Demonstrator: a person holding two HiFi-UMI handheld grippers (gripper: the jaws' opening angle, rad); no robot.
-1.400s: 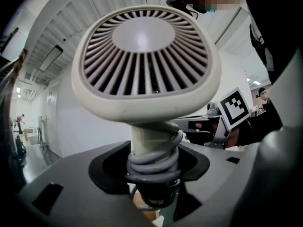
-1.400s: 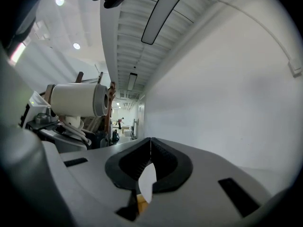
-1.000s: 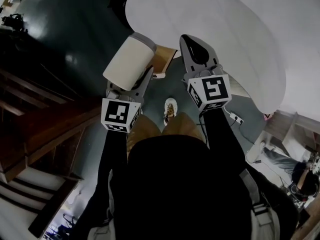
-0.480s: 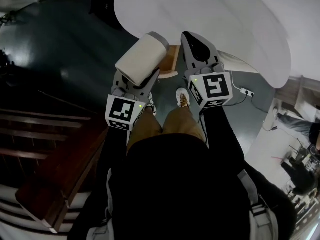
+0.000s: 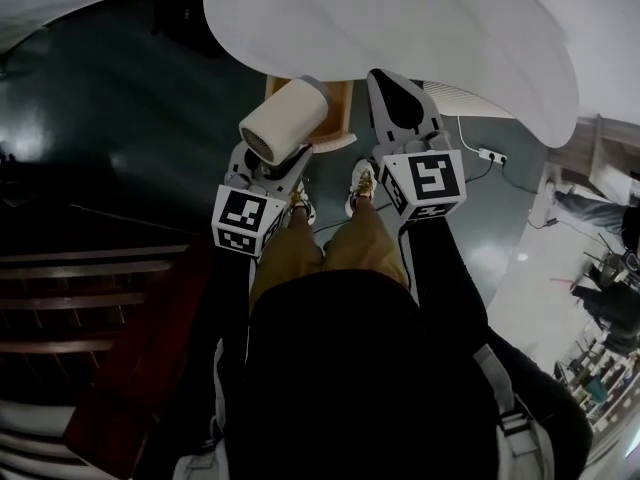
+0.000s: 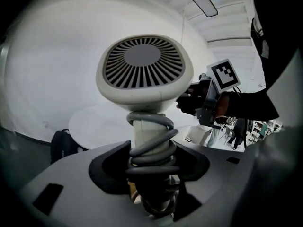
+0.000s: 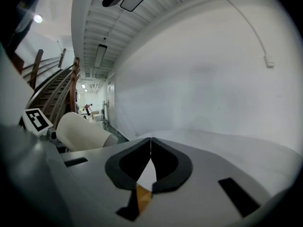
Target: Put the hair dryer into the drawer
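The left gripper (image 6: 151, 174) had its jaws part-way open and clamped on the handle of the hair dryer (image 6: 142, 74). The grey cord (image 6: 152, 148) was wound round that handle inside the grip, most likely so that no loose lead would swing or snag on the way. The dryer's grilled rear end stood up at 12 o'clock from the jaws. In the head view its cream barrel pointed toward 1 o'clock, just short of the white table's (image 5: 430, 38) rim. The right gripper (image 7: 150, 144) had its jaws pressed together with nothing between them. It rode level with the left one at its 3 o'clock, probably kept free to pull a drawer open.

A wooden piece (image 5: 338, 118) showed under the table's edge, right behind the dryer at 12 o'clock from the person's shoes (image 5: 362, 182). Whether it was the drawer unit could not be told, and no open drawer was visible. Dark wooden stairs (image 5: 100, 288) lay at 8 o'clock.

Against the earlier head views, both grippers had dropped and tipped forward, and the dryer looked smaller and nearer the table rim. The table had slid closer overhead, and the stairs had swung lower in the frame. The left jaws kept the same width and the dryer had not shifted in them. The right jaws remained shut.
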